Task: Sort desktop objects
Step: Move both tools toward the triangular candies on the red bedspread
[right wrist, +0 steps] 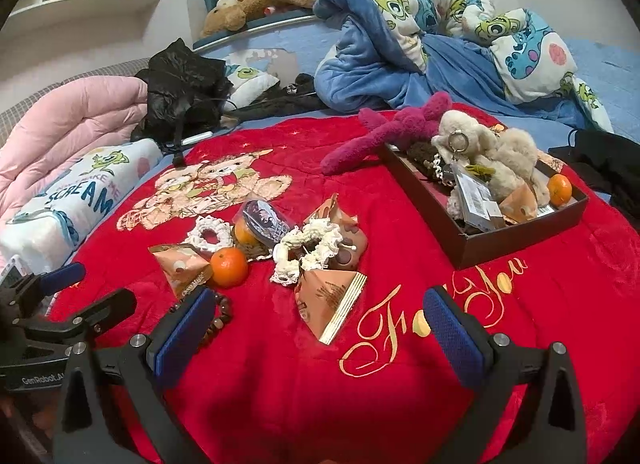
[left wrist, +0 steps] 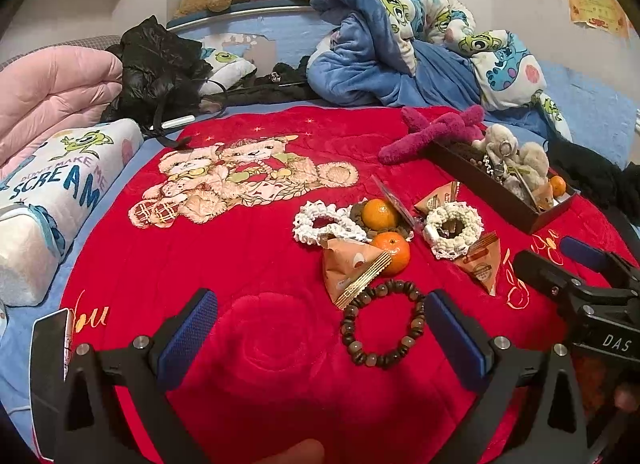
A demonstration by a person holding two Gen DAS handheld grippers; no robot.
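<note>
Just beyond the bead bracelet (left wrist: pixel 383 324), two glossy mandarins (left wrist: pixel 390 252) sit among crocheted scrunchies (left wrist: pixel 452 225); both tongs (left wrist: pixel 322 338) (right wrist: pixel 320 338) gape empty.

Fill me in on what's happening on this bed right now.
A person holds two grippers over a red blanket, sorting small items into a dark box. Both the left gripper and the right gripper are open and empty. Loose on the blanket lie a bead bracelet, two tangerines, crochet scrunchies and triangular snack packets. The box already holds plush keychains and one tangerine.
</note>
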